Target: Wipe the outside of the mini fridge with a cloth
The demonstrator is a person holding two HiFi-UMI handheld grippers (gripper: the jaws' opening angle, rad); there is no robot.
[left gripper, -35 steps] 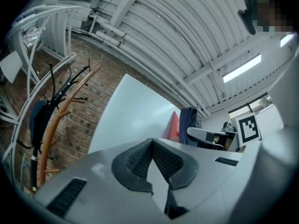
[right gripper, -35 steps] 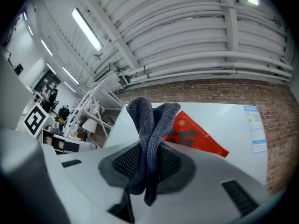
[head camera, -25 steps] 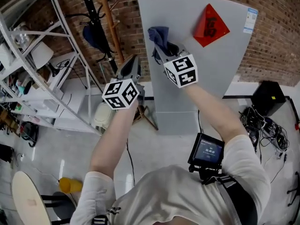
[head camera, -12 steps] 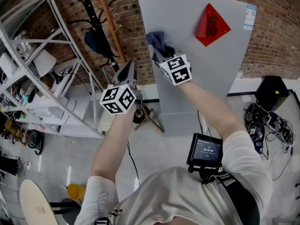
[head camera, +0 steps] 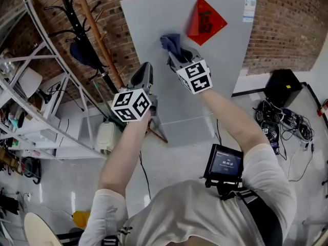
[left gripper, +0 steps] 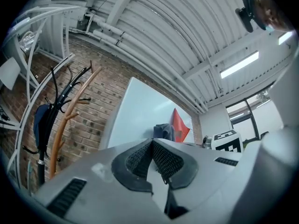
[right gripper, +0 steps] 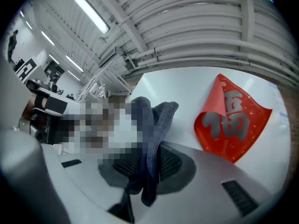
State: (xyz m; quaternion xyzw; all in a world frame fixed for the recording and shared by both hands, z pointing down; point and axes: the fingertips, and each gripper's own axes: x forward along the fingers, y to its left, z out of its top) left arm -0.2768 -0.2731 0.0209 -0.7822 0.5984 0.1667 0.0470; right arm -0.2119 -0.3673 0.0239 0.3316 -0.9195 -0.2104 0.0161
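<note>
The pale grey mini fridge [head camera: 220, 60] stands against the brick wall, a red diamond sticker [head camera: 205, 20] on its door. My right gripper [head camera: 177, 55] is shut on a dark blue cloth [head camera: 170, 43], which is pressed against the fridge's upper left. In the right gripper view the blue cloth [right gripper: 152, 125] hangs between the pads, next to the red sticker [right gripper: 231, 120]. My left gripper [head camera: 144, 76] hovers left of the fridge's edge, shut with nothing in it. Its pads [left gripper: 159, 158] meet in the left gripper view, with the fridge [left gripper: 135, 115] behind.
A wooden coat rack [head camera: 97, 40] with a dark bag [head camera: 84, 55] stands left of the fridge. White metal shelving [head camera: 46, 106] fills the left side. A black box [head camera: 279, 86] and tangled cables [head camera: 279, 124] lie on the floor at the right.
The fridge now sits further left in the head view, as the head turned. The right gripper still holds the cloth on the fridge's upper left; the left gripper stays beside it.
</note>
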